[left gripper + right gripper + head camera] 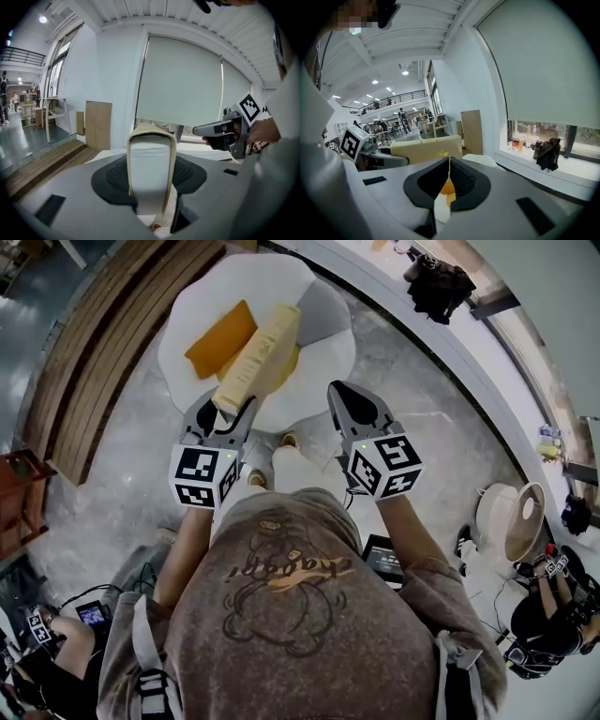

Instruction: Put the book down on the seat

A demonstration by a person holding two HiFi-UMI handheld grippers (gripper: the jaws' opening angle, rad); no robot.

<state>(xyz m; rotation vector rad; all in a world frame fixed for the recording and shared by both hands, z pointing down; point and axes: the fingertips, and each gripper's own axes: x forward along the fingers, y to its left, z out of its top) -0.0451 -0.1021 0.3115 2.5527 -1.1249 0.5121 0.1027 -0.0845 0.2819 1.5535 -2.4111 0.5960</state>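
The white seat (323, 324) is the biggest thing ahead, a rounded pale shell on the grey floor, lying in front of and below both grippers. An orange flat item (220, 338) lies on its left part. The right part is bare.

The book (261, 357), thick and cream-coloured, is not down yet. It is carried in the air, gripped at its near end. Its long axis runs straight away from the jaws toward the seat. In the head view its far end already overlaps the seat's middle, beside the orange item. My judgement is that the coming move is mainly a lowering, steered toward the bare right part so the book does not land on the orange item.

The left gripper (223, 413) is clamped on the book, 1 jaw on each cover, with the page edge facing its camera. It is the only gripper that bears the book. The right gripper (342, 395) rides beside it, apart from the book, with its 2 pads pressed together on nothing.

Whether the book's far end touches the seat cannot be told from above. The book hides the seat patch beneath it, where a yellow edge shows that I cannot identify. From the left gripper view the book blocks the seat entirely.
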